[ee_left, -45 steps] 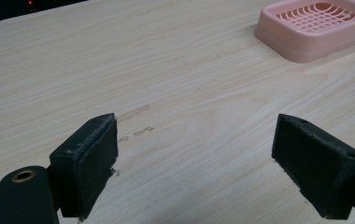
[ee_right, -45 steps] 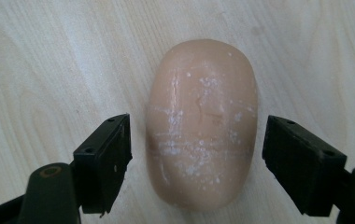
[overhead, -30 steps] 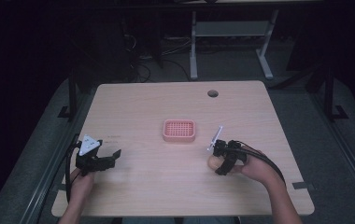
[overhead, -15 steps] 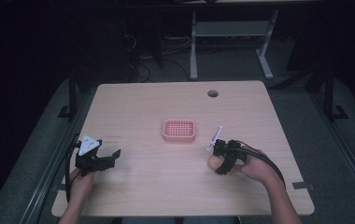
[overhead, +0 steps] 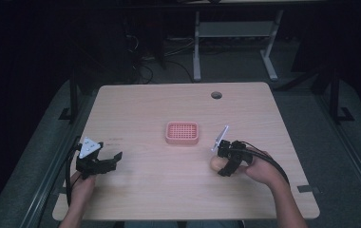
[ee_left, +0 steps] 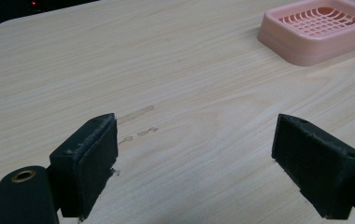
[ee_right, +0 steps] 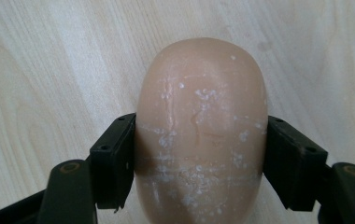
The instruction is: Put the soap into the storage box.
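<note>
Tan soap bar (ee_right: 201, 135) sits btwn right claw (ee_right: 199, 163) jaws, gripped both sides on table.

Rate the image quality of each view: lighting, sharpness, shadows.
High view: the table is evenly lit, the surroundings nearly black, and small things look soft. Left gripper view: sharp wood grain, the soap dish slightly soft, the open left gripper casting faint shadows. Right gripper view: close and crisp on the soap bar, dark shading where the right gripper clamps it.

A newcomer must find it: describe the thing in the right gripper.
On the pale wooden table, look right of the pink slotted plastic soap dish. There the right gripper clamps a smooth tan oval soap bar, flecked white and rounded, unlike the gridded dish.
</note>
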Tool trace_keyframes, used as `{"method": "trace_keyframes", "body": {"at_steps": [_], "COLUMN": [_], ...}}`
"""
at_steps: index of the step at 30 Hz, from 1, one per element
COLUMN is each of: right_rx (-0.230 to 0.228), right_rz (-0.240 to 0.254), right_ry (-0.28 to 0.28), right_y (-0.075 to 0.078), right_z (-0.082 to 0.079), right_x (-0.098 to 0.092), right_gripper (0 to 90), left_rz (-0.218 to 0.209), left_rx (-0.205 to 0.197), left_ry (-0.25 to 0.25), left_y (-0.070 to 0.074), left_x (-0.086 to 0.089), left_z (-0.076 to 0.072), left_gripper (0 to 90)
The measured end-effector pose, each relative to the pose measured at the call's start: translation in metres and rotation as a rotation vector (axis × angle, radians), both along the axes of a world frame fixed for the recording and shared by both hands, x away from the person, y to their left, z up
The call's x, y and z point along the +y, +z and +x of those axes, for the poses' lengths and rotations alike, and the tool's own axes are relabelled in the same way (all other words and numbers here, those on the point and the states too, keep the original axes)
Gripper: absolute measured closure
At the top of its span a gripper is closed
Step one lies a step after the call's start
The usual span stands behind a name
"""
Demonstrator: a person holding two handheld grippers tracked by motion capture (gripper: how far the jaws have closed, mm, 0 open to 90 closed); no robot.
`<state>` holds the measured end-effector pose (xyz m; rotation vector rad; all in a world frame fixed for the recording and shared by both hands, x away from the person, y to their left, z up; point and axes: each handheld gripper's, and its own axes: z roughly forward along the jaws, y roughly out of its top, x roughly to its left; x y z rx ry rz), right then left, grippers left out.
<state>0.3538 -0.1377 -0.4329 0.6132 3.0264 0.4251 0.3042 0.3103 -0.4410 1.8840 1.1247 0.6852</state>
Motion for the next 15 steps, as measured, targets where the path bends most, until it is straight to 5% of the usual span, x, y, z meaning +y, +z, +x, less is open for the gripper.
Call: {"method": "trace_keyframes", "body": {"at_steps": [15], "right_rx": [-0.017], "right_rz": [0.003], "right_ry": [0.024], "right_y": [0.0081], "right_z": [0.0055], "right_x": [0.0089], "right_gripper": [31.7], "left_rz": [0.001], "left_rx": [-0.001], "left_ry": [0.001], "left_y": [0.0001], "left_x": [0.0008], "left_z": [0.0], "left_gripper": [14.2]}}
